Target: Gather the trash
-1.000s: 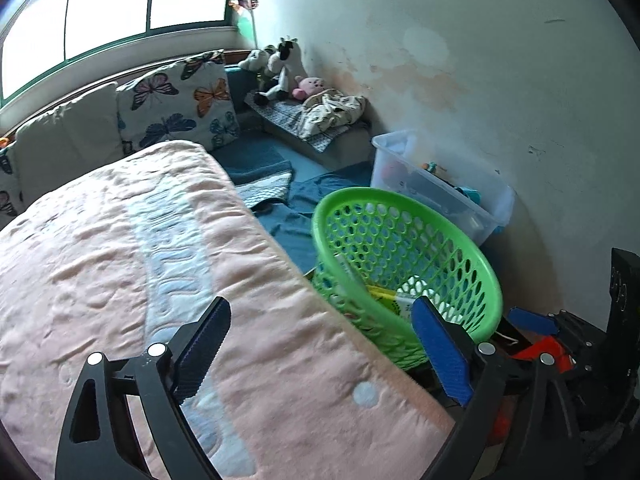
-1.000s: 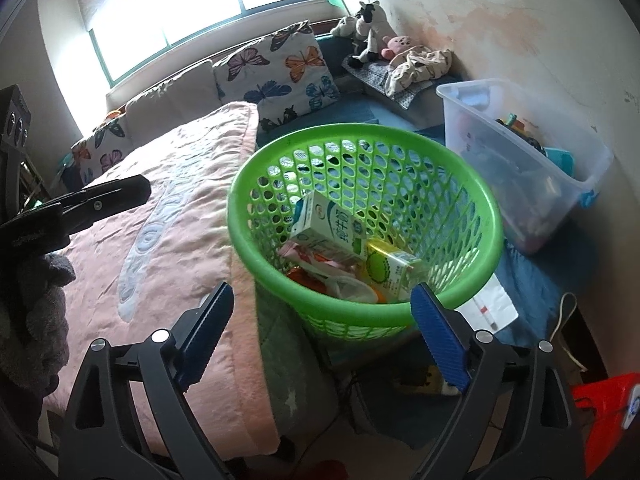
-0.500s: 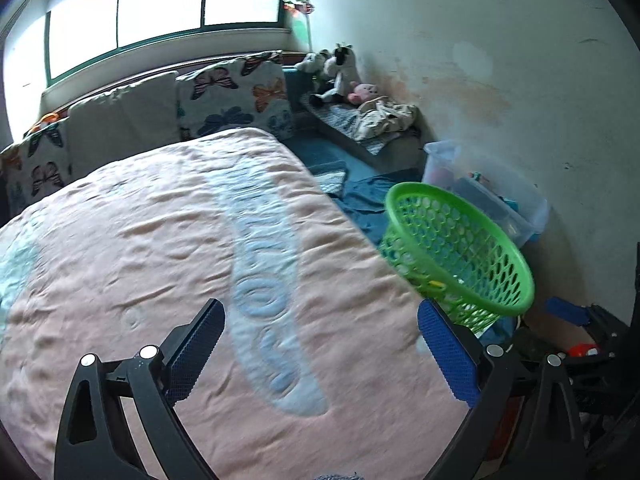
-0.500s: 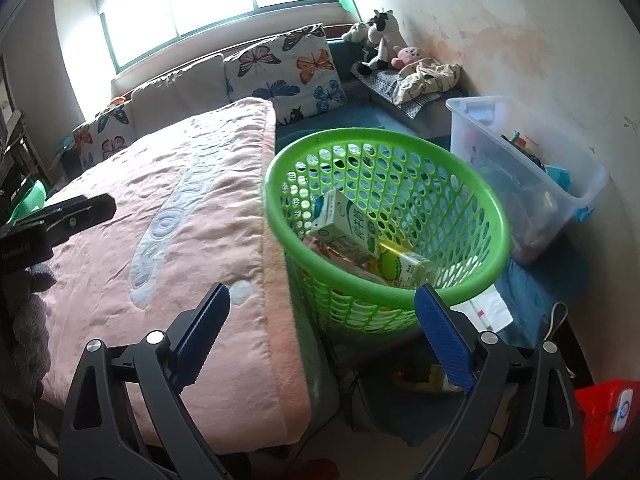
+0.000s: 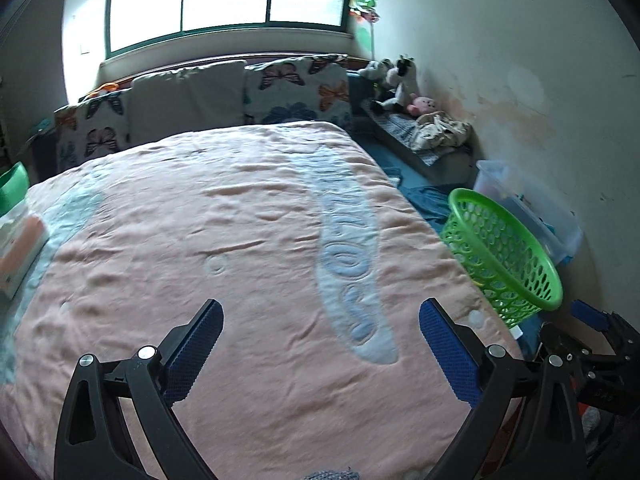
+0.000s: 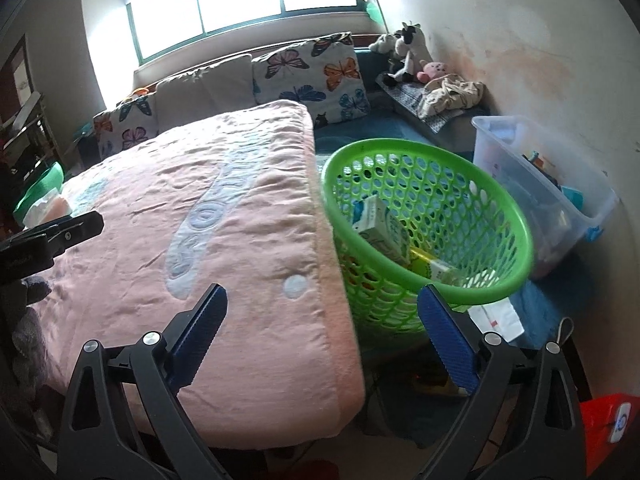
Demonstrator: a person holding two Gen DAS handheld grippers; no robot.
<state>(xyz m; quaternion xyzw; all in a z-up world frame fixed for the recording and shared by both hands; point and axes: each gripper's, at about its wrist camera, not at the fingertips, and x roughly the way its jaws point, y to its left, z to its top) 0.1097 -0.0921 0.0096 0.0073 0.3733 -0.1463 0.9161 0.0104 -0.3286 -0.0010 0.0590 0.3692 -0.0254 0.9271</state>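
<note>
A green perforated basket [image 6: 500, 216] stands on the floor beside the bed and holds a white-green carton [image 6: 380, 228], a yellow-green carton [image 6: 434, 266] and other trash. It also shows at the right in the left wrist view [image 5: 516, 256]. My left gripper [image 5: 320, 320] is open and empty over the pink blanket [image 5: 224, 240]. My right gripper [image 6: 322, 308] is open and empty above the bed's corner, left of the basket. The right gripper's blue tip shows in the left wrist view [image 5: 588, 316].
A clear plastic bin [image 6: 560, 184] stands by the wall behind the basket. Butterfly pillows [image 6: 316, 76] and soft toys [image 6: 408, 52] lie at the bed's head. A pink-white pack [image 5: 20, 248] lies at the bed's left edge. A white slip [image 6: 496, 318] lies on the floor.
Both grippers have drawn back and swung left, away from the basket. The left wrist view now takes in most of the bed. Both stay open and empty.
</note>
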